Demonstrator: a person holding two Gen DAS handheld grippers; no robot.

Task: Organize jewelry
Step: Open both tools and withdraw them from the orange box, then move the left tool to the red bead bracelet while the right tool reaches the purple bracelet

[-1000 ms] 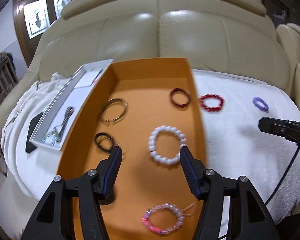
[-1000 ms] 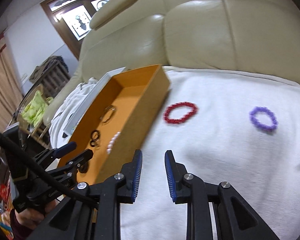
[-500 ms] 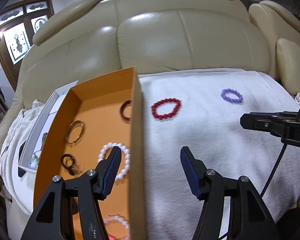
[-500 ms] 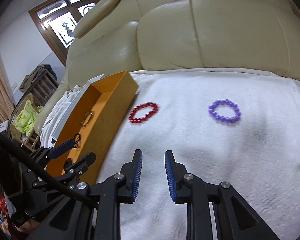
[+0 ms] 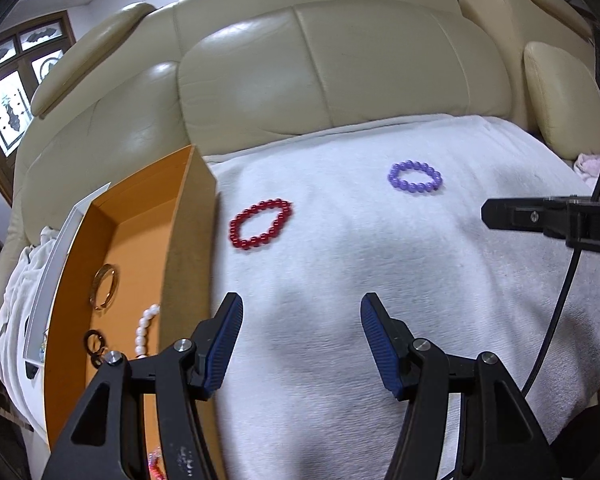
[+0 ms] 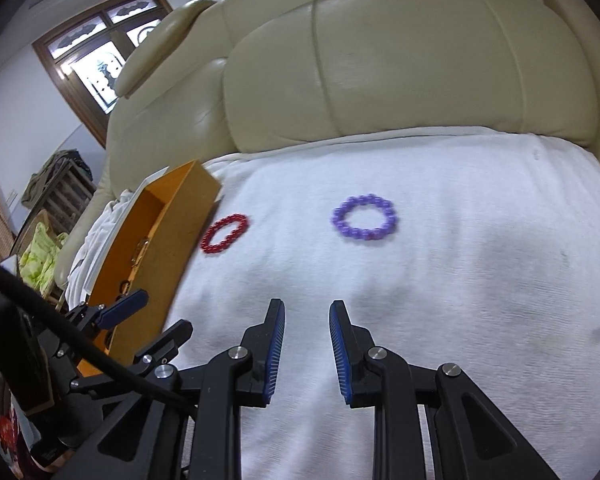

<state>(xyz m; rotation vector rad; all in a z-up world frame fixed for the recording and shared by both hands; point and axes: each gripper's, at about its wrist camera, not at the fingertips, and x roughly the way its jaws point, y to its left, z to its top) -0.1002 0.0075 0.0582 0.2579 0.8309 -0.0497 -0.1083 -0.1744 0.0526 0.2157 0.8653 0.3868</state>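
Observation:
A red bead bracelet (image 5: 281,224) lies on the white towel (image 5: 340,360) just right of the orange box (image 5: 188,248). A purple bead bracelet (image 5: 393,177) lies further right. The box holds a gold bangle (image 5: 105,292), a white pearl bracelet (image 5: 144,332) and a black ring (image 5: 94,340). My left gripper (image 5: 302,312) hovers open over bare towel, short of the red bracelet. My right gripper (image 6: 307,312) stands with a narrow empty gap between its jaws, short of the purple bracelet (image 6: 364,236), with the red bracelet (image 6: 242,224) to its far left. Beside the box (image 6: 168,248) is the left gripper (image 6: 162,314).
A beige leather sofa back (image 5: 320,72) rises behind the towel. A white lid (image 5: 52,264) lies left of the box. The right gripper's finger (image 5: 500,214) and its black cable (image 5: 560,304) cross the right side of the left wrist view. A rack with green items (image 6: 40,244) stands far left.
Both grippers have swung right, off the orange box and out over the towel. The red and purple bracelets now sit nearer the middle of both views. Neither jaw gap has changed.

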